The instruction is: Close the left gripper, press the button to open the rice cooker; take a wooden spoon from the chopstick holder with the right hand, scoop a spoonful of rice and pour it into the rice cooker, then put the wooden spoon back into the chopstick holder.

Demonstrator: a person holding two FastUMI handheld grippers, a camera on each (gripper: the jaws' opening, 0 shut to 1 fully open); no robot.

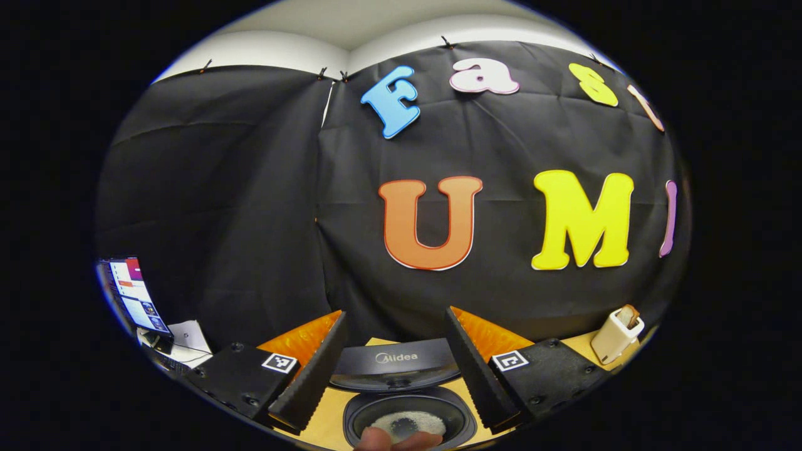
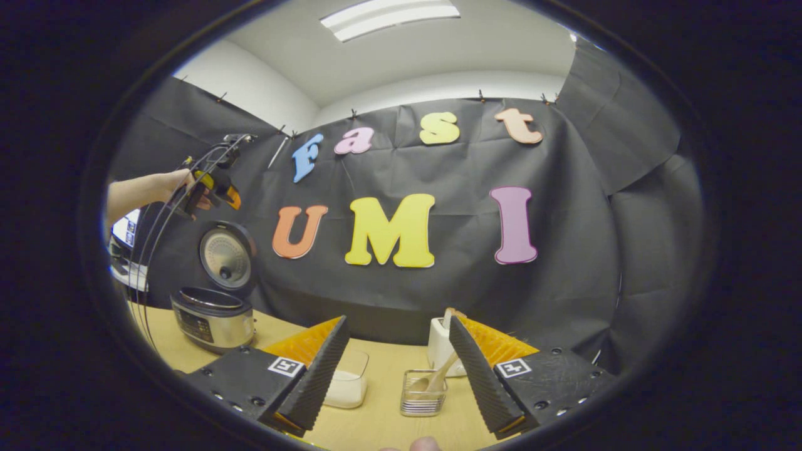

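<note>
Black cloth backs the wooden desk point(image 1: 326, 426). From the left gripper view, the left gripper point(image 1: 396, 369) hangs wide apart and empty above the open rice cooker point(image 1: 404, 413), rice inside. From the right gripper view, the right gripper point(image 2: 393, 366) gapes empty over the desk; the wooden spoon point(image 2: 438, 376) leans in the chopstick holder point(image 2: 423, 394), beside a rice container point(image 2: 348, 382); the cooker stands far left.

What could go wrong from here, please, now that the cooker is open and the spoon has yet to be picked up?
1. The spoon leans in a small wire holder; a skewed pull by the open right gripper might tip it.
2. The rice container sits close beside the holder, so the reach could knock it.
3. The left gripper hangs open above the cooker; it could get in the way when pouring.
</note>
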